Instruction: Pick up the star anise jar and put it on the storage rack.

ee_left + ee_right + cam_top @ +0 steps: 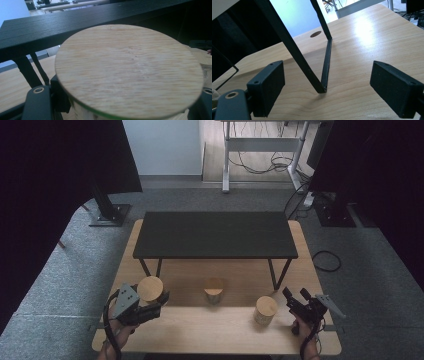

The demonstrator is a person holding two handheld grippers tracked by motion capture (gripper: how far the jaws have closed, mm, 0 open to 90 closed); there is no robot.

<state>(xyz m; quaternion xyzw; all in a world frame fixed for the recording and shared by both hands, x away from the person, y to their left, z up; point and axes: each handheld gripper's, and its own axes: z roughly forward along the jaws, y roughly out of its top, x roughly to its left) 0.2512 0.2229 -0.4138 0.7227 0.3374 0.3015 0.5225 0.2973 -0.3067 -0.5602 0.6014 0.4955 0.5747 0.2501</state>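
A glass jar with a round wooden lid (150,287) sits at the left front of the wooden table (210,327), and my left gripper (158,302) is shut on it below the lid. In the left gripper view the lid (130,67) is close up, with my left gripper (120,106) gripping the jar from both sides. My right gripper (295,293) rests at the right front, open, nothing between its jaws. In the right gripper view, my right gripper (330,91) points at the foot of a black shelf leg (323,83).
A low black shelf (215,235) on thin legs stands across the back of the table. Two more lidded jars stand in front of it, one in the middle (213,289) and one right (265,309), just left of the right gripper. Grey carpet surrounds the table.
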